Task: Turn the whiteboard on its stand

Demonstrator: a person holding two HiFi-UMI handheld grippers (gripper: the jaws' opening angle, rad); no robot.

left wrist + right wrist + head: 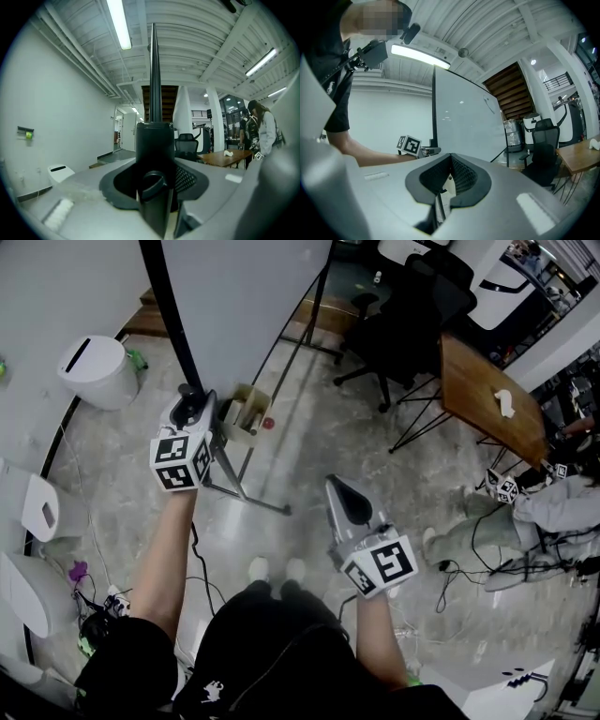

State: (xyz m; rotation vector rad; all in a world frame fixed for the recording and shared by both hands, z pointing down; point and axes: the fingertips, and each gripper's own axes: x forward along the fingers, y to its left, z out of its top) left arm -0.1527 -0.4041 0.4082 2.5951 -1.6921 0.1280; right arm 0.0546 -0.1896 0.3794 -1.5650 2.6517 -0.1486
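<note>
whiteboard (244,296): standing far left on its stand (248,498), stiff, broad, probably pivoting freely | left gripper (192,397): clenching its black edge frame (172,324), the best hold | right gripper (342,491): hanging near, jaws together, empty

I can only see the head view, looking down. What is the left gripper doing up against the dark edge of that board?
Observer: The left gripper view shows the left gripper closed on the whiteboard's black frame edge, which stands edge-on between its jaws.
Visitor: And the other one, is it holding anything?
Observer: No. In the right gripper view the right gripper has its jaws together with nothing between them, and it points toward the whiteboard's white face.
</note>
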